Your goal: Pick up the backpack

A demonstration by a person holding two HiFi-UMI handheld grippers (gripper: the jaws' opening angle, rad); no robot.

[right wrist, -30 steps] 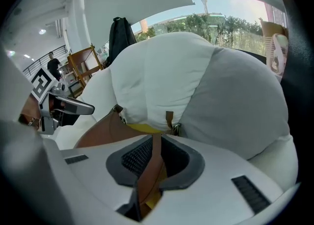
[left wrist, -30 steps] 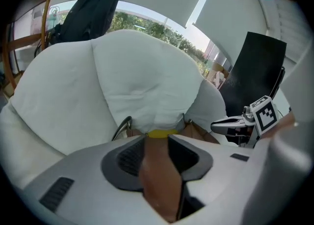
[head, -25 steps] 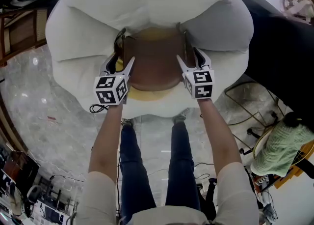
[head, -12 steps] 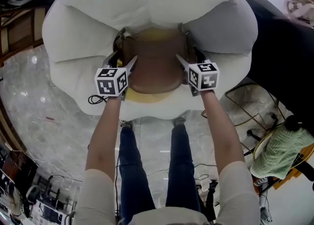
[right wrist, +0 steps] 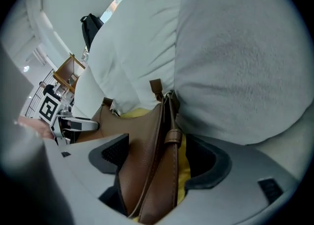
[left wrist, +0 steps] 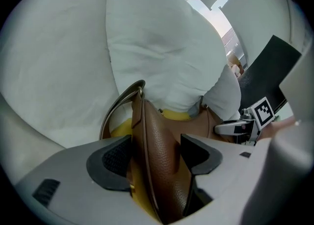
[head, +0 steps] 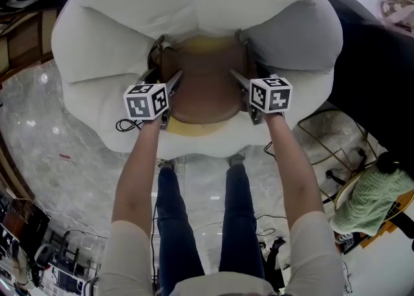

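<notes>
Head view: puffy white cushions (head: 194, 4) hem in the brown backpack (head: 204, 84).

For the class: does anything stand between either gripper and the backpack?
Nothing visible does. The backpack sits between the open jaws of the left gripper and the opening jaws of the right gripper. White cushions only flank it.

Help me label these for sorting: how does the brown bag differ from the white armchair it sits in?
The bag is brown grained leather with straps; the armchair is plain white fabric. The bag is small; the armchair is far bigger and bulges around it on three sides. Both look soft and rounded.
</notes>
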